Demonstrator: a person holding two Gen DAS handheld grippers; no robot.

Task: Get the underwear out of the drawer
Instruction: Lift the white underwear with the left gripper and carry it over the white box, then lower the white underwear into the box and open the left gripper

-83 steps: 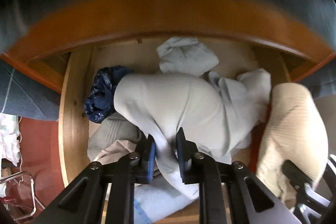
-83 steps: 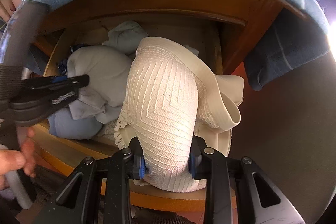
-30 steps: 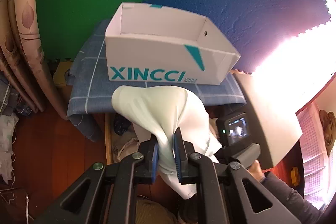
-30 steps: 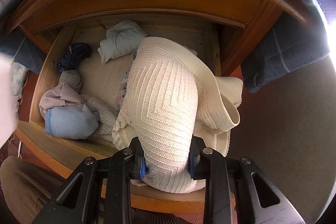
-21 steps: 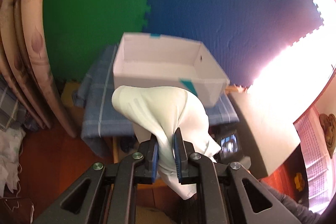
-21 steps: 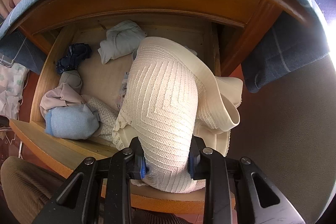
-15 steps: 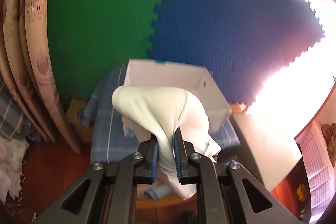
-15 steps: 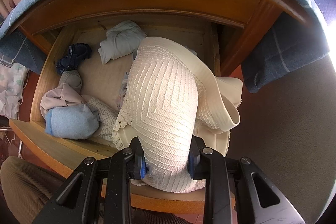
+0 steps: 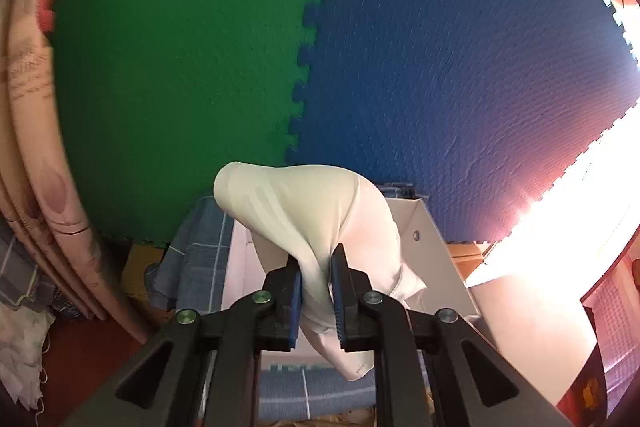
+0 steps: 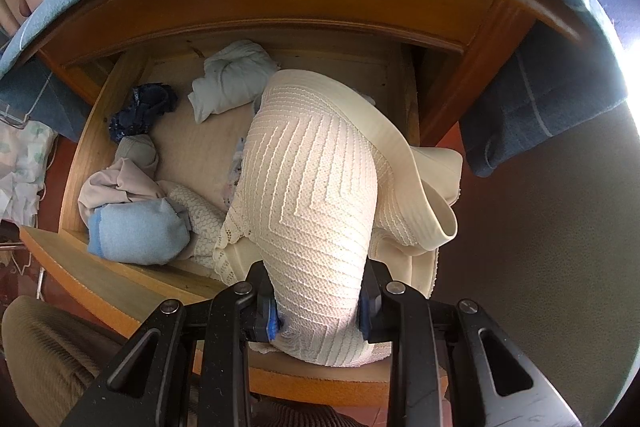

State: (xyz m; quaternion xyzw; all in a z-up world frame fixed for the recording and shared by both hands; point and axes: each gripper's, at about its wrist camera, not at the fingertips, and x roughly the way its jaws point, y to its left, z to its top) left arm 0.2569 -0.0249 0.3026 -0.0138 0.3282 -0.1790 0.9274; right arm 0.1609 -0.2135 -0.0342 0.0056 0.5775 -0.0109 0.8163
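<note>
The left gripper (image 9: 316, 281) is raised and tilted gently downward toward the white box (image 9: 440, 247), its jaws clenched on a pale white underwear piece (image 9: 308, 211) that bulges above the fingertips and hangs below them, in front of the box's near wall. Left of the box a blue checked cloth (image 9: 200, 239) drapes down; behind the box stand a green foam mat (image 9: 172, 47) and a blue foam mat (image 9: 460, 47). The right gripper (image 10: 318, 301) points steeply down over the near right corner of the open wooden drawer (image 10: 100, 111), jaws grasping a thick cream knitted underwear (image 10: 312, 195) that spills over the drawer's front edge. Left of it in the drawer lie a light blue bundle (image 10: 136, 231), a dark blue piece (image 10: 140, 111) and a white folded piece (image 10: 232, 79)
</note>
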